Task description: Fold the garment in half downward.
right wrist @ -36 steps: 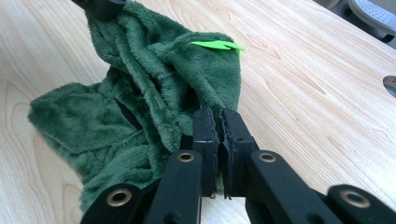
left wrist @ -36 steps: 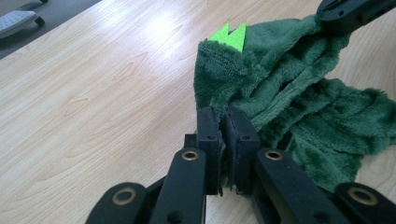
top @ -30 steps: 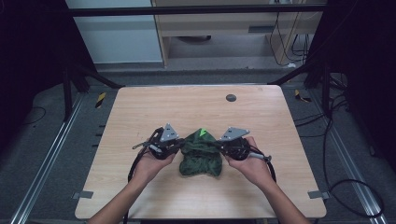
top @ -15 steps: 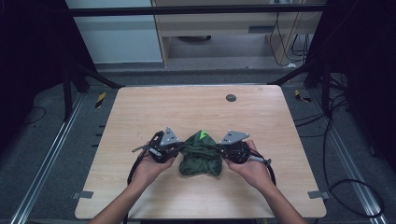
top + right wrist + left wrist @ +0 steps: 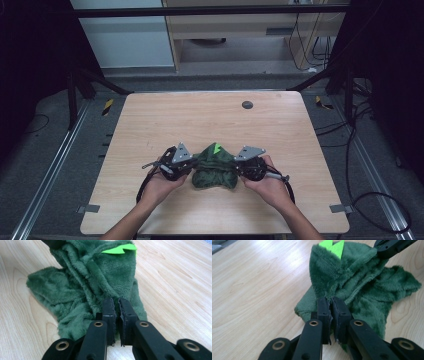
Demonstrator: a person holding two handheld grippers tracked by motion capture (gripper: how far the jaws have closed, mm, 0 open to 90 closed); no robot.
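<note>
High view: dark green plush fabric piece with bright green felt spikes (image 5: 215, 167) bunched on the pale wooden bench (image 5: 210, 115), near its front edge, between both hands. Left gripper (image 5: 186, 167) clamped on the fabric's left edge, jaws pressed together with fleece pinched between. Right gripper (image 5: 241, 169) likewise clamped on the right edge. Fabric raised in the middle, spikes (image 5: 332, 246) uppermost, lower folds resting on the wood. Small dark round disc (image 5: 247, 104), possibly a cap, lying well apart toward the far edge.
</note>
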